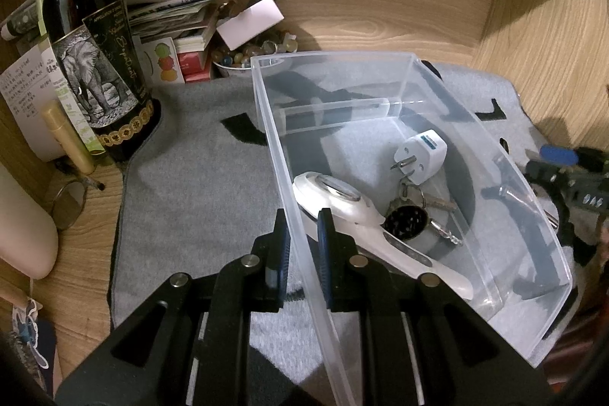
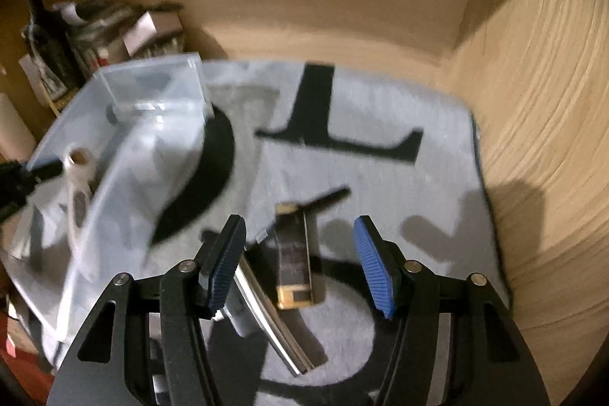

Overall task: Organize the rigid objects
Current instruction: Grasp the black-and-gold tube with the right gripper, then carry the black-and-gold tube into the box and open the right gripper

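The clear plastic bin (image 1: 399,155) stands on a grey towel (image 1: 198,177) that covers the wooden worktop (image 1: 87,215), and its long axis runs from the near edge of the left wrist view away toward the back wall. The left tool (image 1: 302,234) is clamped on the bin's left side wall, one pad outside and one pad inside.

Inside the bin lies a white hand-held device with a round lens (image 1: 342,204); its head points toward the far left and its handle toward the near right. Beside it are a white plug adapter (image 1: 418,155) with its prongs turned to the left, a bunch of keys (image 1: 422,204) and a small dark round thing (image 1: 405,221).

In the right wrist view, which is blurred, the right tool (image 2: 300,253) has its pads apart and nothing is pressed between them. It hangs over the towel to the right of the bin. Under it lie two long things: a dark bar with tan ends (image 2: 297,261), which points straight away from the camera, and a flat silver piece (image 2: 266,307), which lies slanted from the far left to the near right. The two lie close beside each other.

Behind the bin on the left stands a dark wine bottle (image 1: 91,63), upright, next to a pile of papers and small boxes (image 1: 179,21).
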